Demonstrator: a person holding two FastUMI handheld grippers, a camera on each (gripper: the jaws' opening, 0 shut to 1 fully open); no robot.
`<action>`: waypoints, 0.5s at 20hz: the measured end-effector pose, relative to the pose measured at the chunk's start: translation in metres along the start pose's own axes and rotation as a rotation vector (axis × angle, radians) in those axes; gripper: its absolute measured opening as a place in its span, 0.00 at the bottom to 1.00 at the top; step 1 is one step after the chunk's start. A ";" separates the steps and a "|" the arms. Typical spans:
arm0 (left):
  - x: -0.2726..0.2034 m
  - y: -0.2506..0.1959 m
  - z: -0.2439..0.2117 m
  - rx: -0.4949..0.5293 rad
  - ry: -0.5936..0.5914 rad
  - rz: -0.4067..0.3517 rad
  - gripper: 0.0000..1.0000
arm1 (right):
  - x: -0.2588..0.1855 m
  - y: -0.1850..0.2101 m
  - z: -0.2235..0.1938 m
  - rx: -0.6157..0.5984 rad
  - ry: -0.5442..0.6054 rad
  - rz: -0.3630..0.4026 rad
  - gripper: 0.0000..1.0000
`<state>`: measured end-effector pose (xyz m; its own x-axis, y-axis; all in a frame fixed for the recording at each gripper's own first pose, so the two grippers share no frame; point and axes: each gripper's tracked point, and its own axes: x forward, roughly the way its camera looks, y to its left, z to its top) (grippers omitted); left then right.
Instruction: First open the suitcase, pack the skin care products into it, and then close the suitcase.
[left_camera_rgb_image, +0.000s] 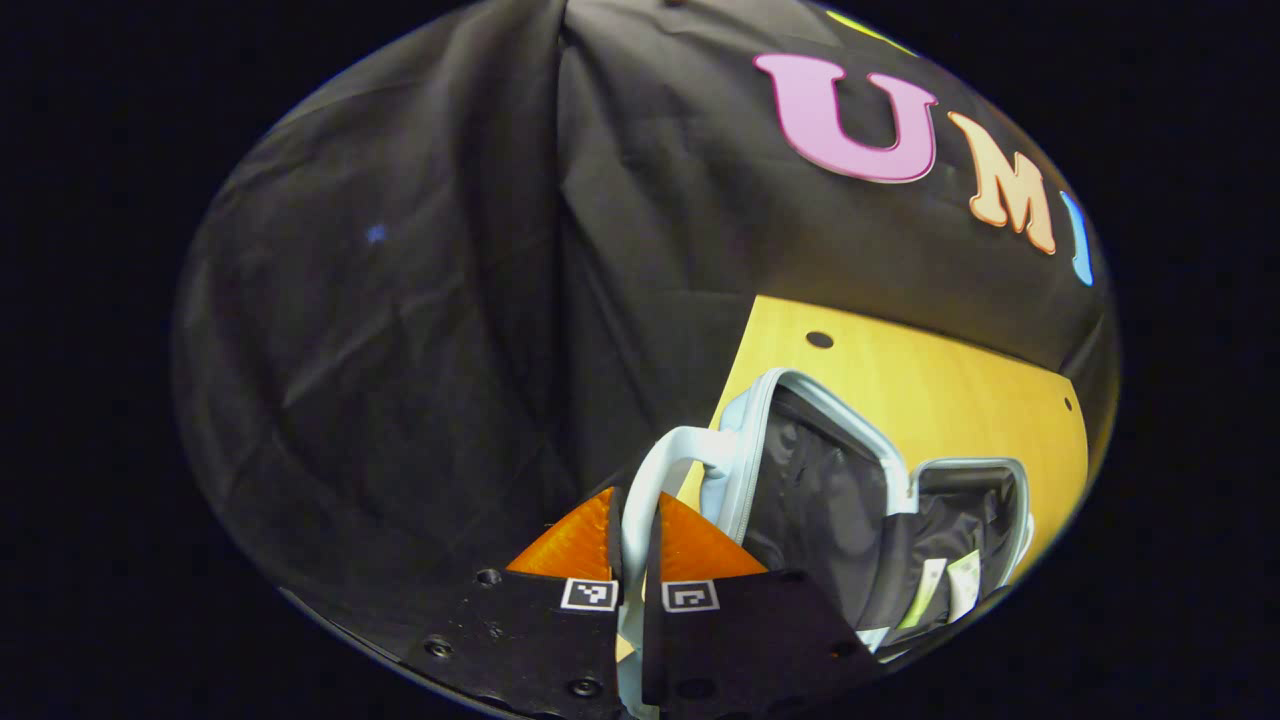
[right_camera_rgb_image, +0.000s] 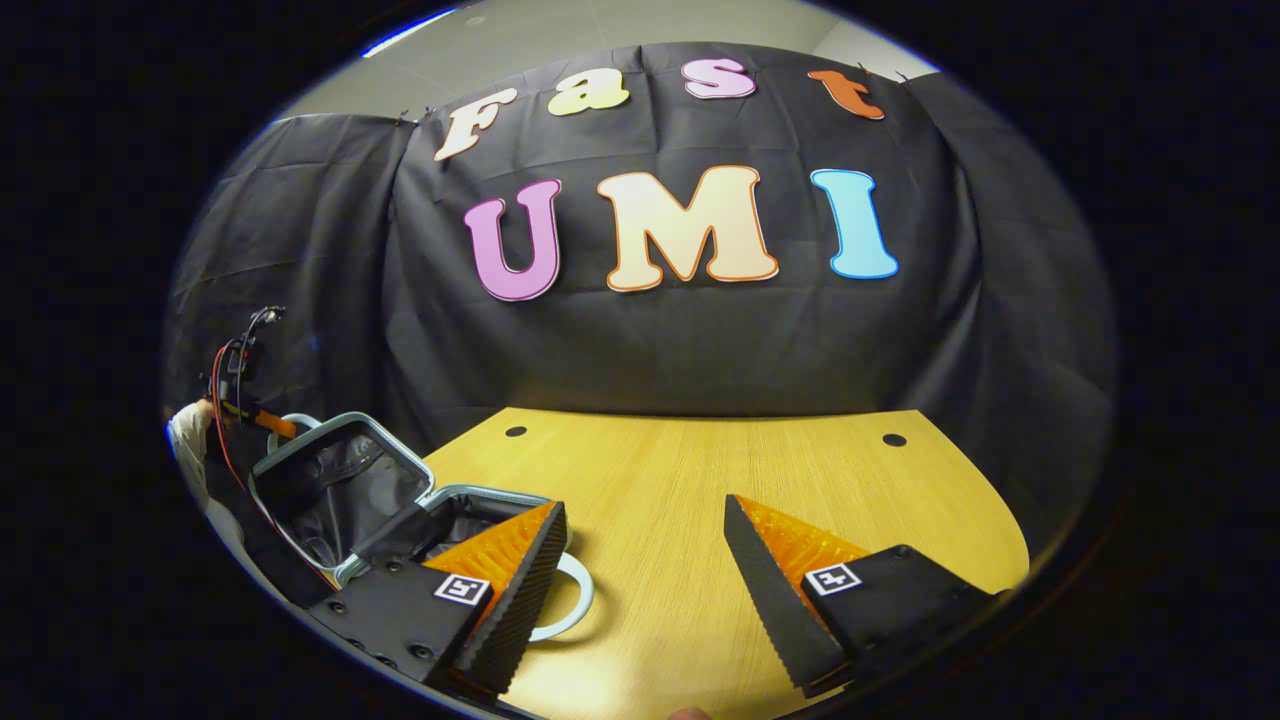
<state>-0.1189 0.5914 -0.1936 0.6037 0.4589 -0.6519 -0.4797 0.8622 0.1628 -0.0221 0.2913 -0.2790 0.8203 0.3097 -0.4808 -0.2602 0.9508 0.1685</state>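
The small pale blue suitcase (left_camera_rgb_image: 745, 440) stands open on the wooden table (left_camera_rgb_image: 930, 375), its black-lined lid raised. My left gripper (left_camera_rgb_image: 637, 512) is shut on the lid's looped handle (left_camera_rgb_image: 668, 452). Pale tubes of skin care products (left_camera_rgb_image: 945, 588) lie in the lower half. In the right gripper view the suitcase (right_camera_rgb_image: 330, 490) is at the left, with the left gripper (right_camera_rgb_image: 262, 417) and a sleeved hand (right_camera_rgb_image: 190, 432) at its lid handle. My right gripper (right_camera_rgb_image: 642, 512) hangs open over the table (right_camera_rgb_image: 700, 470), nothing between its fingers. A second handle ring (right_camera_rgb_image: 578, 600) lies beside the left finger.
The black cloth wall (right_camera_rgb_image: 660, 340) closes off the table's back and sides. Two small round holes (right_camera_rgb_image: 515, 432) (right_camera_rgb_image: 894, 440) sit near the table's far edge. Bare wood stretches right of the suitcase.
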 end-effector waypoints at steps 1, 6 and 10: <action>-0.015 -0.008 0.014 0.014 -0.030 -0.005 0.02 | -0.001 -0.004 0.005 0.016 -0.009 0.010 0.98; -0.084 -0.096 0.056 0.093 -0.153 -0.076 0.02 | -0.014 -0.024 0.011 0.014 -0.021 0.057 0.98; -0.110 -0.153 0.069 0.131 -0.196 -0.131 0.01 | -0.021 -0.040 0.014 0.024 -0.026 0.068 0.98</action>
<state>-0.0682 0.4241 -0.0958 0.7732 0.3629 -0.5200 -0.3102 0.9317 0.1890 -0.0223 0.2468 -0.2636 0.8143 0.3725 -0.4451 -0.3034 0.9270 0.2207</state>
